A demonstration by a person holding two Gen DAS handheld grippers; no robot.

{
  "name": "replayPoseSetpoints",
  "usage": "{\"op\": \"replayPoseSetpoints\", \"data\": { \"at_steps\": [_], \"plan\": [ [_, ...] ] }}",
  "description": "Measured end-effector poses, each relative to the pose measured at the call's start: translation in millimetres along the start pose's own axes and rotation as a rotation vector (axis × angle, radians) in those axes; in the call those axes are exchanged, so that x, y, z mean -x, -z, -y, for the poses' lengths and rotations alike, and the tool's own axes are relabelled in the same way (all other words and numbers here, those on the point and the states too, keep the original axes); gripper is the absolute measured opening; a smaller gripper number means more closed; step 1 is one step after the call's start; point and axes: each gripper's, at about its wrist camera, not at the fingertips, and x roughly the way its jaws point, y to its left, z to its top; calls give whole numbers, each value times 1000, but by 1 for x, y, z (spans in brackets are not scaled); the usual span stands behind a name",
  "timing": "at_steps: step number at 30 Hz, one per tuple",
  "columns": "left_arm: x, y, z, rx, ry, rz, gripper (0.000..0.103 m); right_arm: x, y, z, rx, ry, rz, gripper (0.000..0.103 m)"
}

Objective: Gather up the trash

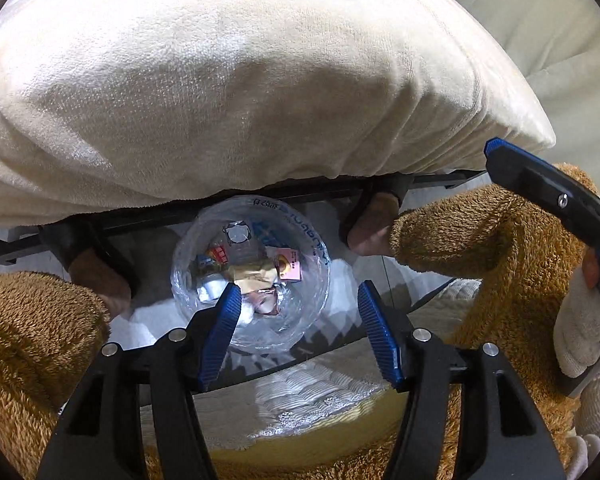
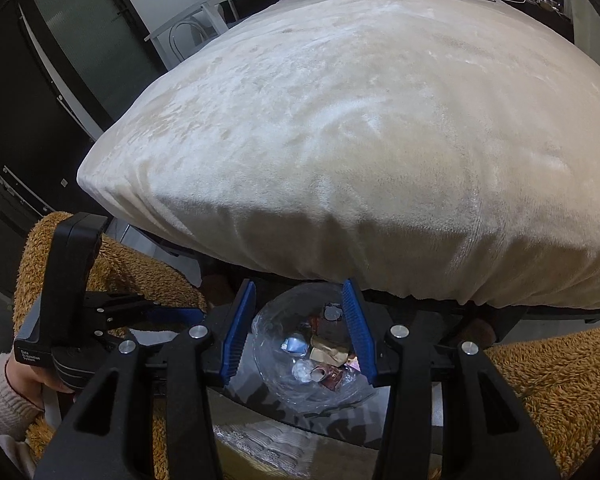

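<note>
Pointing steeply downward, the left gripper (image 1: 300, 332) hangs above the clear trash bag (image 1: 252, 276), fingers apart with nothing between the pads. The right gripper (image 2: 298, 332) is also above the bag, fingers apart and gripping nothing. The bag sits open just below the edge of the cream blanket (image 1: 240, 92), between brown fleece legs (image 1: 480, 240), holding crumpled wrappers (image 1: 256, 276).
</note>
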Motion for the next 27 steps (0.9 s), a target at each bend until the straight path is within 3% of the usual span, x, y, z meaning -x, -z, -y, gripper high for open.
{"op": "replayPoseSetpoints", "data": {
  "at_steps": [17,27],
  "plan": [
    [13,-4,-1,9,6,42,59,-4,4,0,-7,1,-19,48],
    [66,-20,3,-27,57,227,59,21,-12,10,-28,14,56,53]
  ]
}}
